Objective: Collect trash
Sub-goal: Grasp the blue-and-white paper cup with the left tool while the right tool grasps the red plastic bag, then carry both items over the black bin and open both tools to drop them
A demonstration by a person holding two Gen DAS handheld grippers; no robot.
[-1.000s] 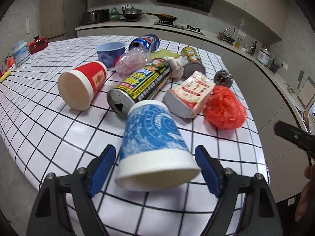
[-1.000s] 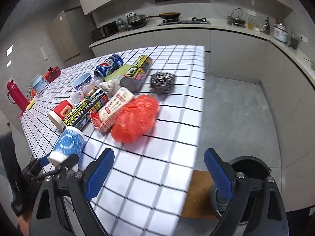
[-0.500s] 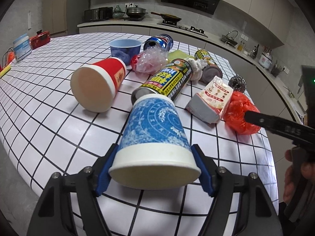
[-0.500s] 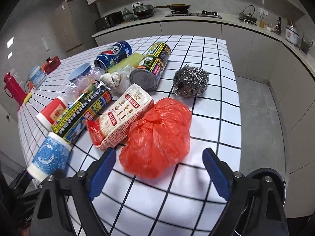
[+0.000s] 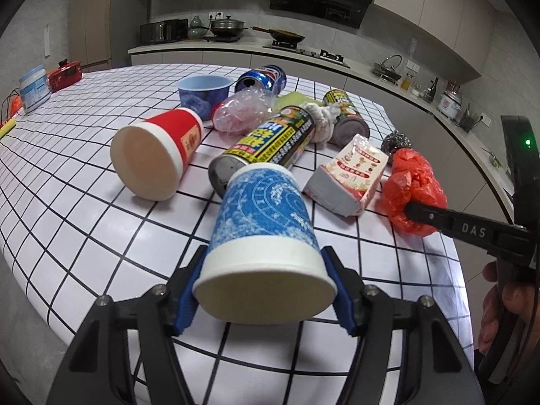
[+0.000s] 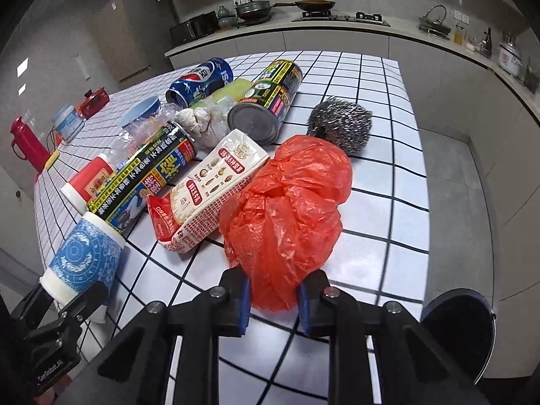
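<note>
A blue patterned paper cup [image 5: 263,216] lies on its side on the white checked table [image 5: 84,209], mouth toward me. My left gripper [image 5: 265,290] is closing on it, both blue pads touching the white rim band. The right wrist view shows the same cup [image 6: 84,263] in the left gripper [image 6: 64,298] at lower left. A crumpled red plastic bag [image 6: 290,209] sits near the table's front edge. My right gripper [image 6: 273,300] is shut on the bag's near end. From the left wrist view, that gripper's finger reaches into the red bag [image 5: 415,182] from the right.
More litter lies behind: a red paper cup [image 5: 152,158], a yellow-black can [image 5: 270,141], a snack carton [image 6: 209,185], a steel scourer [image 6: 341,125], a blue bowl [image 5: 204,94] and a cola can [image 5: 263,79]. A black round bin [image 6: 459,327] stands on the floor at lower right.
The left jaws narrowed from wide apart until their pads met the blue cup. The right gripper moved forward over the table to the red bag and shut on it.
</note>
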